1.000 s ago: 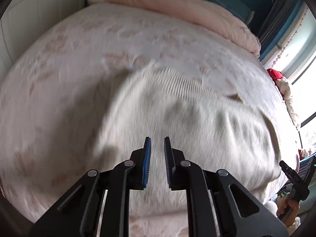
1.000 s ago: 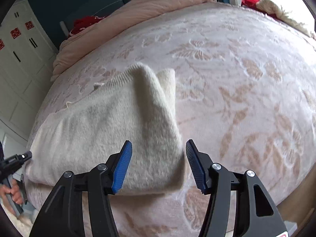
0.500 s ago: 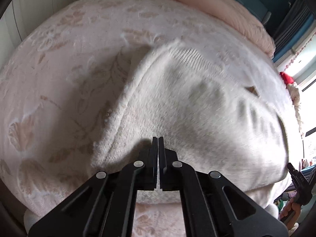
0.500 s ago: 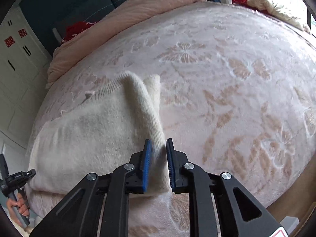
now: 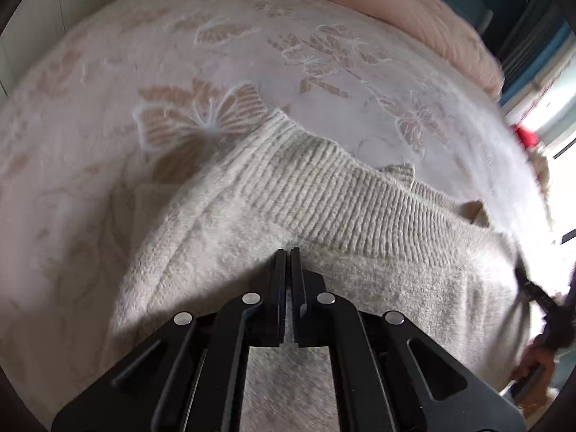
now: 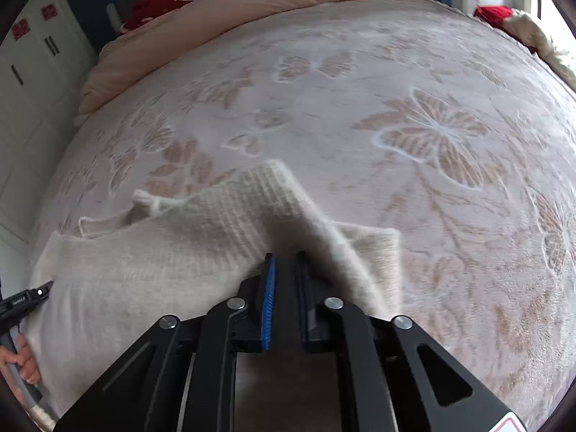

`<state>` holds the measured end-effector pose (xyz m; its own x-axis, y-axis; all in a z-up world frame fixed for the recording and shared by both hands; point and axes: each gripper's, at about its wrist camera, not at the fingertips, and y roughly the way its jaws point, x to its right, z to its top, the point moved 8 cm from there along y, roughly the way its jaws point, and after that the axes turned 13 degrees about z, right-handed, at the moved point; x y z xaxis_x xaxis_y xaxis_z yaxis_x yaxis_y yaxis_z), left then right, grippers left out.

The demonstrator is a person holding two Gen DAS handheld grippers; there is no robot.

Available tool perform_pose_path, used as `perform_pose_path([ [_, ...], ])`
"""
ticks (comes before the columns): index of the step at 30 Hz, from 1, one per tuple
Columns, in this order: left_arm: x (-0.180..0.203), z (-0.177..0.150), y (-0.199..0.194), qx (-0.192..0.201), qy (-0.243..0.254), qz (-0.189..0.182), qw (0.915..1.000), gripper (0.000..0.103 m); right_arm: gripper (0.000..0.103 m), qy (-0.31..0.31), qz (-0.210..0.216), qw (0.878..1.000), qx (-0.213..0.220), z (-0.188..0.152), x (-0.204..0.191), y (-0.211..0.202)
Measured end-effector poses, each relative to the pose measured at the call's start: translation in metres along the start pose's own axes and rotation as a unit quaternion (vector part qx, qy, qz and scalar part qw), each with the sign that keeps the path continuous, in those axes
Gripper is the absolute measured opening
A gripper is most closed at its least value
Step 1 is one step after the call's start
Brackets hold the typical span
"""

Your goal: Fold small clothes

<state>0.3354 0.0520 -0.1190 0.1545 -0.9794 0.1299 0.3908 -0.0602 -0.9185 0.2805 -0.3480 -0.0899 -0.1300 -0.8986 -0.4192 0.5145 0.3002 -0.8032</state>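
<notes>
the cream knit sweater lies on the bed, and its near edge is now lifted and carried toward the ribbed hem. a second ago both pairs of fingers were apart; now the left gripper and the right gripper are clamped on the wool, so i judge the fold is in progress. a pink duvet lies far behind.

A home bedroom: a wide bed under a pink butterfly-patterned blanket, a rolled pink duvet at its head, white wardrobe doors alongside, and a bright window.
</notes>
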Motion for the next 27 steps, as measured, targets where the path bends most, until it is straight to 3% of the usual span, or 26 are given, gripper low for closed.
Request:
perform_pose_path([
  [3,-0.006,0.003,-0.01,-0.011,-0.017,-0.033,0.9992,0.002,0.007,0.023,0.021,0.999,0.01,0.003,0.005,-0.024],
  [4,-0.004,0.008,-0.019,-0.002,-0.017,-0.037,0.9992,0.002,0.015,0.008,0.016,1.0,0.021,0.006,0.0,-0.033],
  [6,0.002,0.024,-0.04,0.035,-0.011,-0.045,0.9983,0.004,0.042,-0.009,0.021,0.999,0.039,0.016,-0.01,-0.042],
  [7,0.004,0.033,-0.046,0.046,-0.014,-0.045,0.9978,0.015,0.059,-0.01,0.029,0.998,0.047,0.023,-0.016,-0.042],
  [8,0.005,0.042,-0.048,0.052,-0.022,-0.042,0.9975,0.025,0.069,-0.011,0.028,0.998,0.05,0.031,-0.017,-0.038],
  [9,0.002,0.052,-0.041,0.051,-0.037,-0.028,0.9976,0.051,0.072,-0.015,0.018,0.999,0.049,0.037,-0.017,-0.031],
  [10,0.001,0.061,-0.033,0.044,-0.044,-0.017,0.9979,0.062,0.075,-0.019,0.006,0.999,0.037,0.039,-0.016,-0.018],
  [12,-0.006,0.067,-0.005,0.014,-0.049,0.018,0.9985,0.058,0.075,-0.01,0.0,1.0,0.001,0.037,-0.012,0.007],
  [13,-0.01,0.066,0.005,0.003,-0.051,0.03,0.9982,0.044,0.066,-0.003,0.008,1.0,-0.018,0.034,-0.013,0.02],
  [14,-0.012,0.065,0.012,-0.005,-0.05,0.031,0.9982,0.033,0.03,-0.003,0.017,1.0,-0.026,0.031,-0.017,0.025],
  [15,-0.011,0.062,0.016,-0.014,-0.042,0.026,0.9987,0.014,0.015,-0.007,0.029,0.999,-0.027,0.03,-0.022,0.024],
  [16,-0.011,0.062,0.014,-0.01,-0.036,0.028,0.9989,0.012,0.009,-0.016,0.033,0.999,-0.012,0.032,-0.029,0.016],
  [18,-0.012,0.065,0.005,0.009,-0.02,0.044,0.9988,0.009,0.008,-0.038,0.03,0.998,0.037,0.045,-0.036,-0.013],
  [20,-0.021,0.069,0.003,0.016,-0.021,0.065,0.9976,0.009,0.008,-0.022,0.016,0.997,0.072,0.055,-0.018,-0.029],
  [22,-0.029,0.07,0.014,0.002,-0.03,0.069,0.9971,0.009,0.008,0.017,-0.002,0.999,0.044,0.052,0.017,-0.012],
  [24,-0.031,0.066,0.034,-0.024,-0.032,0.068,0.9969,0.01,0.01,0.024,-0.021,0.999,-0.024,0.032,0.037,0.022],
  [27,-0.026,0.068,0.033,-0.004,-0.006,0.086,0.9963,0.011,0.016,0.004,-0.024,1.0,0.003,0.04,0.023,0.003],
])
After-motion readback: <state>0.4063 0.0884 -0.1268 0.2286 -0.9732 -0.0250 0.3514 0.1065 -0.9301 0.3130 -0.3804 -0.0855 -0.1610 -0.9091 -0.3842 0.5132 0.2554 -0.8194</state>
